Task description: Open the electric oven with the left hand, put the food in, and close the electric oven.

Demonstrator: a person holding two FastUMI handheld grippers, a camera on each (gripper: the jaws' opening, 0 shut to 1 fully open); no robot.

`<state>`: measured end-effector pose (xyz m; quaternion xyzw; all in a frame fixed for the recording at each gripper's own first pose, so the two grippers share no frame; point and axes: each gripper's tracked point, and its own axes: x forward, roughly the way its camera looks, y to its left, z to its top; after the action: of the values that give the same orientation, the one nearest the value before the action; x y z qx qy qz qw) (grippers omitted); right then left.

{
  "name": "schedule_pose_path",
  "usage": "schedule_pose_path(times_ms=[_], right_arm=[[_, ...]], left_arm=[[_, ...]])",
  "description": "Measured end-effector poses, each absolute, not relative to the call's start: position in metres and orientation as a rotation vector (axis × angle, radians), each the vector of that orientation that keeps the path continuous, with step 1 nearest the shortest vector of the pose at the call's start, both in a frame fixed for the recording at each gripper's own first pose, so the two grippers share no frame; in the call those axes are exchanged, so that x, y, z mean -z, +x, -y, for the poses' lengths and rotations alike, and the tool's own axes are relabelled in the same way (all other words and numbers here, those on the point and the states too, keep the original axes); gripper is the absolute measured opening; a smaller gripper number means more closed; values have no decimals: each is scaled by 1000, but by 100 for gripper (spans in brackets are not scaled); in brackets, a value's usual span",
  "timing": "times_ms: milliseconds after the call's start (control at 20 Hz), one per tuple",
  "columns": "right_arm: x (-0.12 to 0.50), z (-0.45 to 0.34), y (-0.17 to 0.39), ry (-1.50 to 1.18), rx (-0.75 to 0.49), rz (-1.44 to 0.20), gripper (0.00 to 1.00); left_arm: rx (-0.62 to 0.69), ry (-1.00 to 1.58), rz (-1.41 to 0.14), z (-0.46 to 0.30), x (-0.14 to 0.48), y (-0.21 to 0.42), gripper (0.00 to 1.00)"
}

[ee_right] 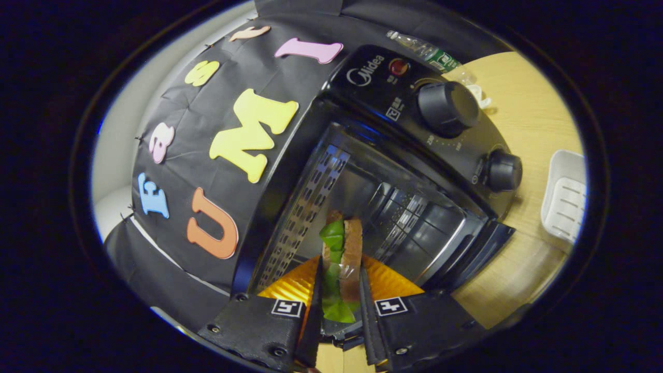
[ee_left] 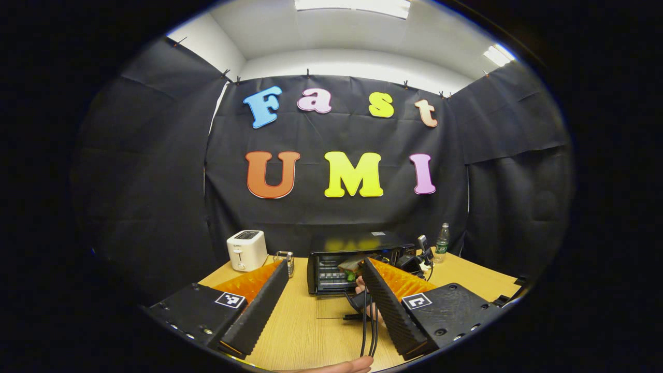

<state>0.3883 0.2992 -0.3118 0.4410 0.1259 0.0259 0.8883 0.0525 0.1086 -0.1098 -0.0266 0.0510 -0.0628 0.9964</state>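
Two steps remain: your right gripper (ee_right: 339, 290) clamps the sandwich (ee_right: 342, 259) at the open oven (ee_right: 414, 155); slide it in. Left gripper (ee_left: 323, 290) waits wide.

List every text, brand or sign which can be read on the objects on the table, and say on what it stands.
"Midea": brand on the control panel of the oven.
Small print beside the knobs: too small to read.
Mark on the front of the toaster: blurred, cannot be read.
Label of the bottle: too small to read.
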Motion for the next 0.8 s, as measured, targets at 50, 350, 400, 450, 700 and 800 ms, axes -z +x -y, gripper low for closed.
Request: schedule_pose_path(times_ms=[50,350,400,450,700,800], right_arm=[[315,-301,391,917,-50,-263,39],[320,-298,394,835,-45,-255,47],[319,-298,395,797,-50,-251,48],[319,-297,395,767,-46,-250,49],[326,-298,395,661,-24,-301,48],[327,-304,394,610,-34,-328,67]], left_arm=[[123,-55,-106,-109,113,53,94],[119,-43,-121,-114,122,56,94],[107,-43,-125,-118,125,56,94],[99,-44,-131,-120,128,56,94],[96,-69,-147,-123,135,56,94],[84,-70,-153,-127,137,56,94]])
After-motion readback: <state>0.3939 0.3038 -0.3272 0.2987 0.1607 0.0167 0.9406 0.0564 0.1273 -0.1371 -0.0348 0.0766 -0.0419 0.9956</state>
